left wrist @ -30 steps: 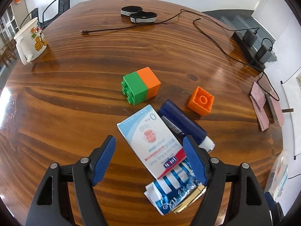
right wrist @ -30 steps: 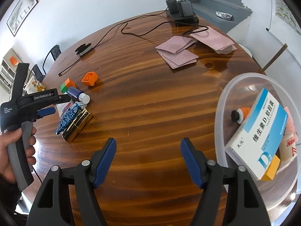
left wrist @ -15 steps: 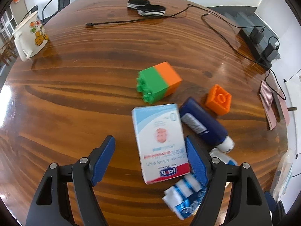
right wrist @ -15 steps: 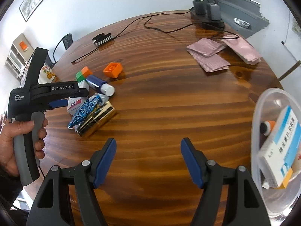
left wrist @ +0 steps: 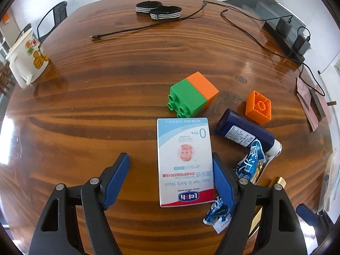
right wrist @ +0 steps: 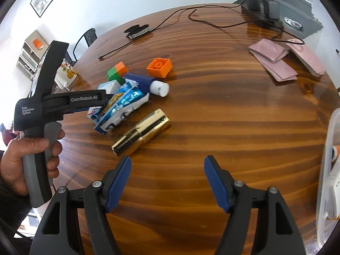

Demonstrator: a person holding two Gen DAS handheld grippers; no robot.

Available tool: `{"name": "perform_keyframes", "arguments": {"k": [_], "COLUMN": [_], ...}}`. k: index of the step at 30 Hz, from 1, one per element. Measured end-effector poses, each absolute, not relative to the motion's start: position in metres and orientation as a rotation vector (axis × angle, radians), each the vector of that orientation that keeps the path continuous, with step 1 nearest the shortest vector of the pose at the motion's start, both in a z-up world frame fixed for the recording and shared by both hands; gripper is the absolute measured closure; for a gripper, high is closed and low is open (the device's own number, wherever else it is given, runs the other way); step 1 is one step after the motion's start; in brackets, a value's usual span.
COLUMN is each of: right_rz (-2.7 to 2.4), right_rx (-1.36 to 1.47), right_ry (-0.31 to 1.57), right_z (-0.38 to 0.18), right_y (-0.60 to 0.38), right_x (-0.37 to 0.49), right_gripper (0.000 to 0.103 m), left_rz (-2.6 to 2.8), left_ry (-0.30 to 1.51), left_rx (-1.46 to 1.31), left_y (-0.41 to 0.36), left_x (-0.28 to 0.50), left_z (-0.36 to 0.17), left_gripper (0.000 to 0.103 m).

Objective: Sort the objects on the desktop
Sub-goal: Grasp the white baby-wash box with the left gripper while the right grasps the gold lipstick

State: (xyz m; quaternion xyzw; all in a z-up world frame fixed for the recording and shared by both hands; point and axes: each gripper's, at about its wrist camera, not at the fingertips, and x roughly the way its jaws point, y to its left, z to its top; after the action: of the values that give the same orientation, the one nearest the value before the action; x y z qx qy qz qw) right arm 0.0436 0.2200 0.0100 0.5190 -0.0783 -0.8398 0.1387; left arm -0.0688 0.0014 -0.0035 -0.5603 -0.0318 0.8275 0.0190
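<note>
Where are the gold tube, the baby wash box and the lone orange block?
gold tube [right wrist: 141, 132], right wrist view, middle of its barrel.
baby wash box [left wrist: 184, 161], left wrist view, centre of its face.
orange block [left wrist: 258, 107], left wrist view, hollow underside.

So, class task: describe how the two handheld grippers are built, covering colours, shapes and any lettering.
Both the left gripper and right gripper have black plastic frames with triangular cutouts, silver pivot screws and textured blue pads. In the right wrist view, the left one has a grey trigger handle and white lettering reading "GenRobot.AI" and "Data Acquisition System".
</note>
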Motion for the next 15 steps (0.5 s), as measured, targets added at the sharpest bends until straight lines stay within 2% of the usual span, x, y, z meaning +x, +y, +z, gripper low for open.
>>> {"name": "perform_keyframes", "arguments": {"k": [2, 3, 4, 5, 7, 15], "right_rz": [-2.42, -2.417, -2.414, -2.409, -2.395, -2.411], "right_rx": [1.498, 1.497, 1.498, 1.501, 1.506, 1.516], "right_ry": [-0.24, -0.249, -0.259, -0.275, -0.3, -0.261], "right_z": [0.01, 0.011, 0.011, 0.01, 0.008, 0.004], "right_y": [0.216, 0.214, 0.212, 0.211, 0.206, 0.188], "right_x": [0.041, 0.039, 0.037, 0.034, 0.029, 0.012], "right_gripper": [0.028, 0.028, 0.028, 0.028, 0.028, 0.032], "left_rz": [2.566, 2.561, 2.559, 2.562, 2.56, 2.55], "left_ry": [-0.083, -0.079, -0.059, -0.027, 0.023, 0.003], "left_rx": [-1.717, -1.702, -1.684, -1.675, -1.663, -1.671], "left_y": [0.002, 0.002, 0.004, 0.008, 0.011, -0.003], "left_x": [-0.068, -0.067, -0.066, -0.066, -0.065, -0.06], "left_z": [-0.003, -0.002, -0.001, 0.0, 0.001, 0.002], "left_gripper": [0.026, 0.031, 0.046, 0.054, 0.053, 0.053]}}
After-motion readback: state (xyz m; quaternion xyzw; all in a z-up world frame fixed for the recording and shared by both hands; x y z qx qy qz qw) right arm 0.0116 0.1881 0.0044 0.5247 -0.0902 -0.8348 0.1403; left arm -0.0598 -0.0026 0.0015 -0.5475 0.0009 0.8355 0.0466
